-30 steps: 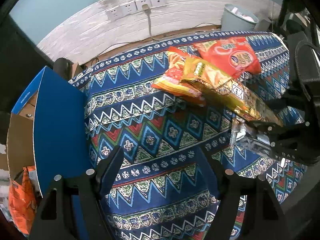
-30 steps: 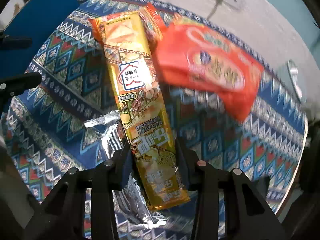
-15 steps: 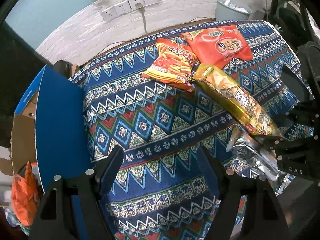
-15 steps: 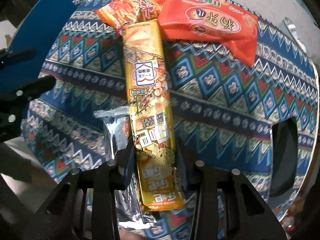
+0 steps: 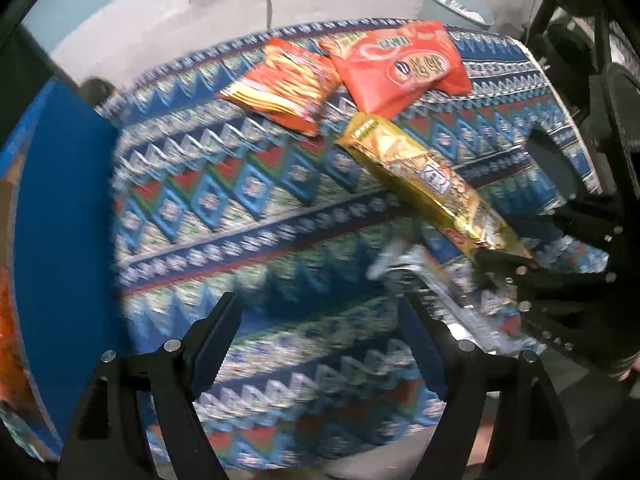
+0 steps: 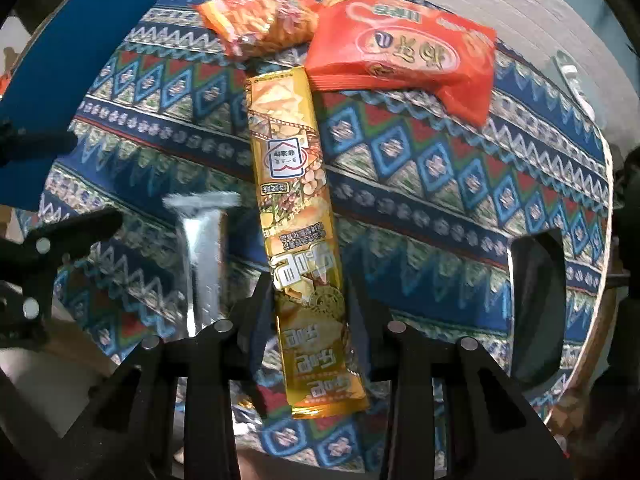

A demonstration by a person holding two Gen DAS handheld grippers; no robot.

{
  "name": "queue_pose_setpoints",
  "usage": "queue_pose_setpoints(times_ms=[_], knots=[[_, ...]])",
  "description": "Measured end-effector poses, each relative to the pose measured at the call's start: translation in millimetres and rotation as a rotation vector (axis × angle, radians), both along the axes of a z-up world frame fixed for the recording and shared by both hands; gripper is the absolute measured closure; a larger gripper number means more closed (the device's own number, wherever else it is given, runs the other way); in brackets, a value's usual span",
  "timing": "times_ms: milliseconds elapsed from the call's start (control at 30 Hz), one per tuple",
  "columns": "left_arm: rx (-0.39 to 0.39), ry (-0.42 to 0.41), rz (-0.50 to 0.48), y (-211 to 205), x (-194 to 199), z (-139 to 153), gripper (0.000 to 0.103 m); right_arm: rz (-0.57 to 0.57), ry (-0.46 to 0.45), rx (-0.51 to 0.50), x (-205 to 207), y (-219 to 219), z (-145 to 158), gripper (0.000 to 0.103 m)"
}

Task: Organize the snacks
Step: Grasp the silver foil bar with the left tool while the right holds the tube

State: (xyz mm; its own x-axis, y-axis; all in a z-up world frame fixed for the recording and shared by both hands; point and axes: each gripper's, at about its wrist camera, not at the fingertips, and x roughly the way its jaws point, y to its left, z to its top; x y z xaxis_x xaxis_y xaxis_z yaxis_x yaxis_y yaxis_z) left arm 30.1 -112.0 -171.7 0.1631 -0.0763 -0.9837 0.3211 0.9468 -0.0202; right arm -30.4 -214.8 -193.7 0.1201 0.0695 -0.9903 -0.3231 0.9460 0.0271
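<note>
A: What is shown, from largest to smallest?

B: A table draped in a patterned cloth (image 6: 420, 152) is shown, with a blue box (image 5: 64, 216) at its left edge. Two red bags (image 6: 404, 48) (image 6: 256, 26) are laid at the far side. A long gold snack packet (image 6: 296, 184) is held at its near end between the fingers of the right claw (image 6: 308, 304), which is closed on it; the far end is seen close to the larger red bag. A silver wrapper (image 6: 204, 256) is seen just beside the packet, blurred.

A: And the left claw?

B: The left claw (image 5: 320, 336) is held open above the cloth, with nothing between its fingers.

A: How is the step best done?

B: The packet is probably meant for the box. It should be lifted level, so the long free end is not dragged across the bags, and the silver wrapper should not be caught.
</note>
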Motion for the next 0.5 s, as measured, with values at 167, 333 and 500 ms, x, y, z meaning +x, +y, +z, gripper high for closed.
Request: queue_pose_setpoints(times_ms=[167,333,500], knots=[[-0.106,0.085,0.073,-15.5,0.6,-9.6,0.021,-0.016,-0.002,-0.005,-15.2,-20.7,0.9,0.068],[-0.152,0.15,0.11,-33.9,-0.5,-25.0,0.021,-0.036,0.0,0.006,-18.5,-53.5,-4.1,0.066],[-0.131,0.176,0.099,-48.9,-0.2,-38.0,0.021,-0.072,0.001,0.04,-23.3,-89.0,-9.9,0.065]])
